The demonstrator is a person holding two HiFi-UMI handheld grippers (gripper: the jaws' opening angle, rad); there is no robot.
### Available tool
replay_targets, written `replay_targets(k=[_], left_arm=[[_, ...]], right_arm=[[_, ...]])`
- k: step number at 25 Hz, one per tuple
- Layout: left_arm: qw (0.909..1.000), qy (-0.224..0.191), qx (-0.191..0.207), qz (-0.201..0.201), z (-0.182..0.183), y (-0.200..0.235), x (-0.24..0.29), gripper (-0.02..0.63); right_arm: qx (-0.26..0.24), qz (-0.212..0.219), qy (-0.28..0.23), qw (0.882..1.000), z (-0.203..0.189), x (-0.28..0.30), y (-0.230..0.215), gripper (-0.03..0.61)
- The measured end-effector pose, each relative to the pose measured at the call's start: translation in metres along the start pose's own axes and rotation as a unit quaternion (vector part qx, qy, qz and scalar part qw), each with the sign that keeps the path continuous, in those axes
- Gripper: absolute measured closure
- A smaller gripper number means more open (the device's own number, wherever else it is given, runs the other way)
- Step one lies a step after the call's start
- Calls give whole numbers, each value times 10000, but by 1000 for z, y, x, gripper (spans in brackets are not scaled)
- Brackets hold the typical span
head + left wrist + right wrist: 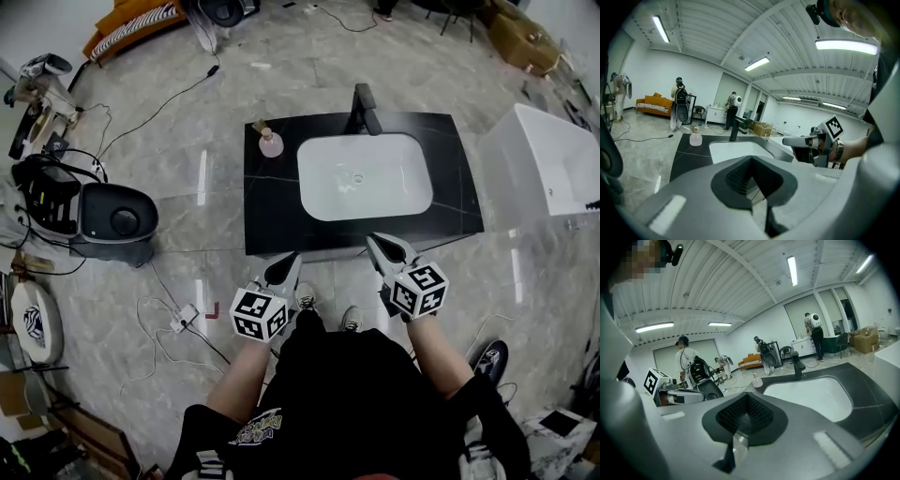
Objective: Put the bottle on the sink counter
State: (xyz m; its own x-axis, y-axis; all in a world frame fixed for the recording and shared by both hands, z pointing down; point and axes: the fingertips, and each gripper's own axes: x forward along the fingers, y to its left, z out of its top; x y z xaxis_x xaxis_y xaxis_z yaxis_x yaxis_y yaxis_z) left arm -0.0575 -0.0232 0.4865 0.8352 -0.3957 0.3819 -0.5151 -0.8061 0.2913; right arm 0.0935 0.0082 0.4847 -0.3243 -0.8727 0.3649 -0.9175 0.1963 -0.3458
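Left tool [288,264], right tool [379,247] closed, bottle [270,142] well apart on counter [272,211]

Glossy black stone counter [272,208], smooth white basin [323,192]

Head camera looks steeply down from well above black desk [272,202] and white basin [328,187]. Camera on left gripper [284,270] sits low at desk's near edge, facing across basin to faucet [364,111]; right gripper [382,247] camera likewise. All share basin, faucet; each gripper view catches other gripper.
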Motion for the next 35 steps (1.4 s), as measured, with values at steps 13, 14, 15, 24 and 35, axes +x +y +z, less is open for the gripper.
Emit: replay_targets(k=[13, 14, 15, 24, 35], left_arm=[[9994, -114, 4, 332, -16, -51, -11, 612], [9993, -113, -8, 353, -18, -52, -12, 612], [9992, -112, -18, 372, -20, -54, -14, 612], [9990, -122, -41, 435, -27, -61, -16, 612], [9994, -42, 91, 341, -19, -65, -9, 612]], right_arm=[[-85, 414, 74, 9991, -17, -31, -4, 551], [-93, 432, 89, 9990, -18, -33, -3, 551], [-103, 446, 103, 9989, -20, -34, -2, 551], [-156, 493, 188, 9985, -27, -40, -3, 551], [-121, 476, 174, 9986, -25, -40, -8, 552]])
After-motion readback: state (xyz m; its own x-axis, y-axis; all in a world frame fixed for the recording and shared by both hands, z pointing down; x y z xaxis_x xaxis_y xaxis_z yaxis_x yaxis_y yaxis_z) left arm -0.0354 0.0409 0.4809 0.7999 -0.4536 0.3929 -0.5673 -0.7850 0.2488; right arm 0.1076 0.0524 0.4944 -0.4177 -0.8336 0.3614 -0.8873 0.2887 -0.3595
